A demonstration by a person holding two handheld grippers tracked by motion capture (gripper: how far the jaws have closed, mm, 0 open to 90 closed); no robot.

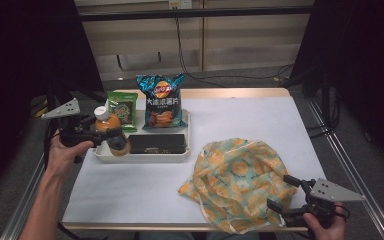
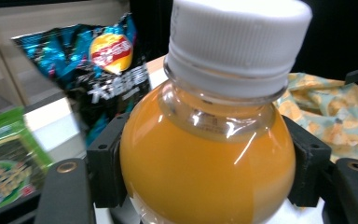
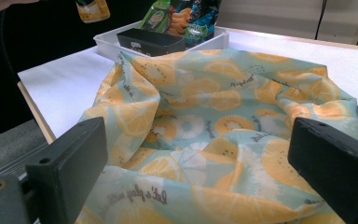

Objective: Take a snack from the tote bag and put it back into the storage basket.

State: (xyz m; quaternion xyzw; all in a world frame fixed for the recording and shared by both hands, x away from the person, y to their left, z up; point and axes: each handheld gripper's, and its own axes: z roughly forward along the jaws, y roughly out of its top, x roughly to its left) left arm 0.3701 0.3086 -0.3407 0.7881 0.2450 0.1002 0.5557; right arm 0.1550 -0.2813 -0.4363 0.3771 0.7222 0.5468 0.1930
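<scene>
The bottle (image 1: pixel 111 131) is clamped in the left gripper (image 1: pixel 92 133) at the frame's left, over the tray (image 1: pixel 145 157) edge. The right gripper (image 1: pixel 286 196), jaws wide, waits at the bag (image 1: pixel 235 175), lower right. Bagging seems barely begun; chips (image 1: pixel 161 100), box (image 1: pixel 157 143) and packet (image 1: pixel 122 109) remain.

A blue crisp bag (image 1: pixel 160 101) and green snack packet (image 1: pixel 121 110) stand in the white tray (image 1: pixel 142 156) by the desk's left edge, a black box (image 1: pixel 157 143) lying before them
</scene>
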